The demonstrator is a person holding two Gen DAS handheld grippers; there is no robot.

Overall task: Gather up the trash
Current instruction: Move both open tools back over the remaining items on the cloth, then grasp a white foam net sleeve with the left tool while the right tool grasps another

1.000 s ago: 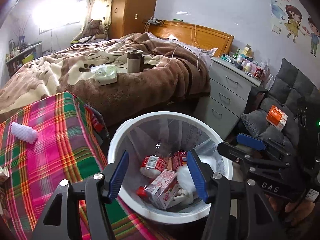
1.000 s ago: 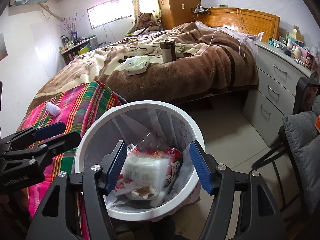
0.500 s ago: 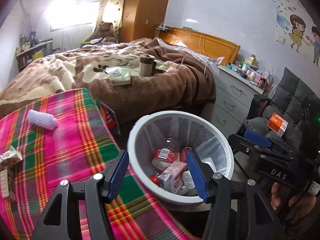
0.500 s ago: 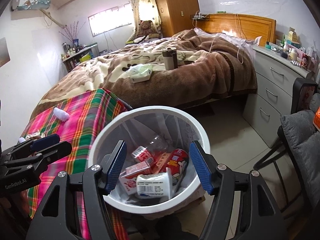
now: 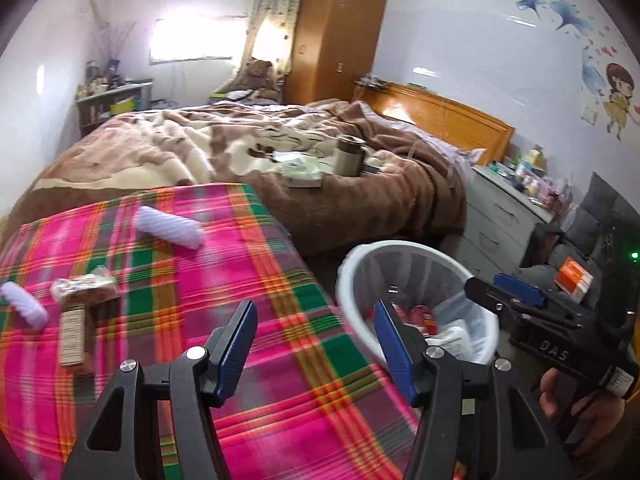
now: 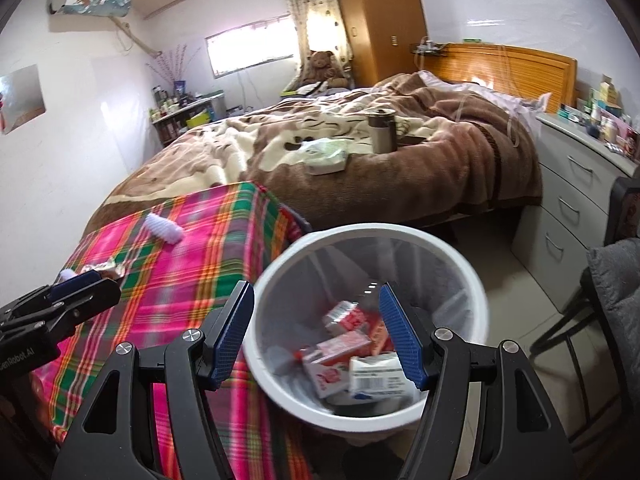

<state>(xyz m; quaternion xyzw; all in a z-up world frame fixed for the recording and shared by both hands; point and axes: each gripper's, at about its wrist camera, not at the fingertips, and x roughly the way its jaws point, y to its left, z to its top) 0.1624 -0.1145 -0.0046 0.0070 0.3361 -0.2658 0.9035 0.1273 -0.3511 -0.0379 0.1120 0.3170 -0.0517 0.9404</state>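
While the bin (image 6: 366, 236) already holds cartons and wrappers, the step in hand looks like fetching the next piece of trash off the plaid cloth (image 5: 248, 280) to its left. Largest first: the bed (image 5: 248, 148) lies far behind, carrying a cup (image 5: 349, 154) and a tissue pack (image 5: 302, 174) that are probably not trash. A grey dresser (image 6: 576, 196) stands at the right, well apart from the work.

On the cloth, a flat box (image 5: 72, 334) lies at the near left with a crumpled wrapper (image 5: 80, 286) touching its far end; two white ribbed rolls (image 5: 168, 226) lie farther off. The left gripper (image 5: 316, 348) hangs over the cloth's near edge, jaws apart with nothing between them. The right gripper (image 6: 316, 334) hovers over the bin, equally empty and parted.

To do it well, I would swing the left gripper left, line its jaws across the box's narrow width, and keep the wrapper out of the pinch. Nothing blocks that path, but the soft cloth may bunch under the fingers.
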